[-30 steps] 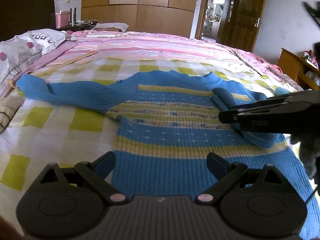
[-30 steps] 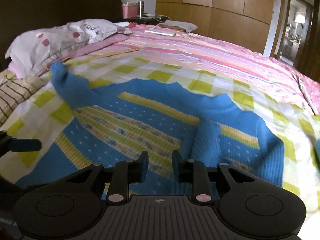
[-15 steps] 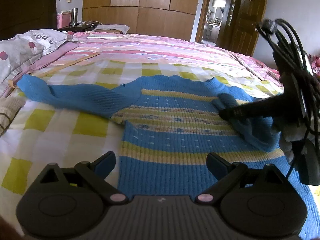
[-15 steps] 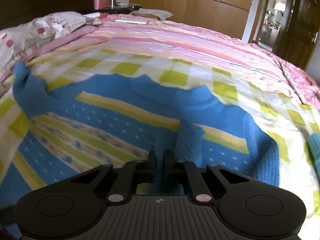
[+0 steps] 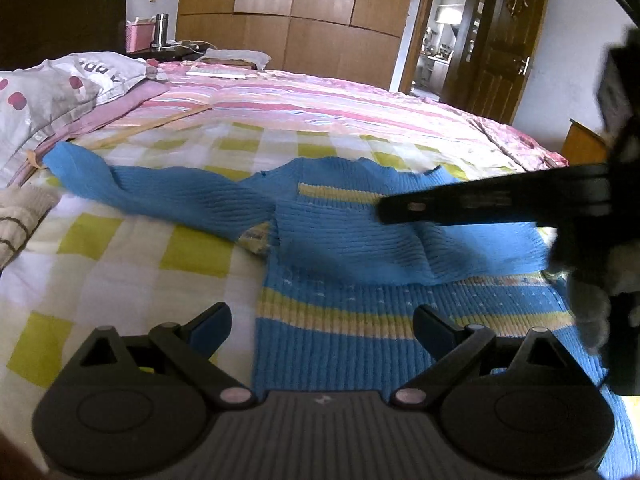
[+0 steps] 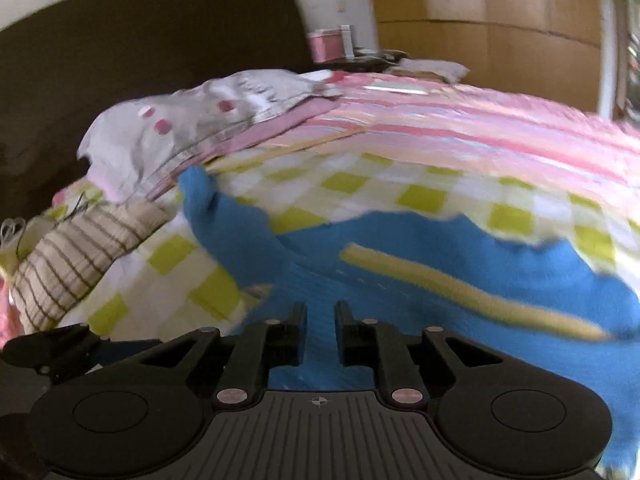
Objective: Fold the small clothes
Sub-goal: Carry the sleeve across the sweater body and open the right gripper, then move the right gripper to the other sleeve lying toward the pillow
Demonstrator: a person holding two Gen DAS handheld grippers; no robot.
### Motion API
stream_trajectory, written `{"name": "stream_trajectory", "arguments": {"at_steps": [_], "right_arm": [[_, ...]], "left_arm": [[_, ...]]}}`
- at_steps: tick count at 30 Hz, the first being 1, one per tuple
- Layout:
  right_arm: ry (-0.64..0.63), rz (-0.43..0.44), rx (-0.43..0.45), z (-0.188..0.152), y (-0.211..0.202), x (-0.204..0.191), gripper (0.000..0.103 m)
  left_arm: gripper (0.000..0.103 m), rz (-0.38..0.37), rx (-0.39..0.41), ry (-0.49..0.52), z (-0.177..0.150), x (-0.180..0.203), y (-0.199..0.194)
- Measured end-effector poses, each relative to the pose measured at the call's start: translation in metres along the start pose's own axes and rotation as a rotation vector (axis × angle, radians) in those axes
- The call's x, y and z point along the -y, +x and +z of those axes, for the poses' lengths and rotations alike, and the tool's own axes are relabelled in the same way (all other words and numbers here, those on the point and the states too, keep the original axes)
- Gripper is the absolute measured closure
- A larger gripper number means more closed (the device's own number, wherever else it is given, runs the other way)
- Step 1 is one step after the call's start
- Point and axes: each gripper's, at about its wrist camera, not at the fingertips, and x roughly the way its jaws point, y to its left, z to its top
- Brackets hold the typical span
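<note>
Sweater (image 5: 360, 240): a small blue knit with yellow bands and a dotted pattern, lying flat on the bed (image 5: 120, 264), hem toward the cameras, neck toward the far wall.
Folded sleeve (image 5: 400, 248): one sleeve lies across the chest, its cuff end near the sweater's left edge in the left wrist view (it covers most of the upper yellow band).
Other sleeve (image 5: 140, 188): stretched straight out over the bed cover, its cuff close to the pillow.
Right claw (image 6: 321, 320): over the blue knit near the folded sleeve's end; its jaws stand a small way apart and have just been opening; knit shows through the gap behind them, but the pads do not press on it. From the left wrist view its dark finger (image 5: 480, 204) reaches in level above the folded sleeve. The right wrist picture is blurred.
Left claw (image 5: 322, 326): jaws wide apart, nothing between them, hanging above the sweater's hem.
Bed cover: yellow-green and white checks under the sweater, pink stripes (image 5: 320, 100) farther back.
Pillow (image 5: 52, 92): grey-white with red dots, at the bed's left side.
Striped cloth (image 6: 72, 268): beige with brown lines, beside the pillow.
Background: wooden wardrobe (image 5: 296, 20), open door (image 5: 500, 60), pink box (image 5: 140, 36) with a metal flask (image 5: 161, 30) beside it.
</note>
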Motion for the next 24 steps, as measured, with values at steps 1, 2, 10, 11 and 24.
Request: {"name": "stream_trajectory", "arguments": {"at_steps": [1,2,10,11,24], "right_arm": [[0.028,-0.019,0.008,-0.004,-0.008,0.009,0.087],[0.051,-0.044,0.015,-0.008,-0.014,0.019,0.087],[0.212,-0.393,0.009,-0.048,-0.047,0.11,0.085],[0.235,-0.423,0.014,-0.05,-0.049,0.119,0.084],[0.349,-0.554,-0.006,-0.063,-0.057,0.168,0.081]], "left_arm": [[0.001,-0.003,-0.001,0.002,0.0,0.0,0.0],[0.001,-0.004,-0.002,0.004,-0.001,0.001,0.001],[0.001,0.055,0.026,0.05,0.0,0.008,0.015],[0.001,0.064,0.03,0.052,0.002,0.009,0.017],[0.008,0.207,0.014,0.229,0.031,0.033,0.089]]}}
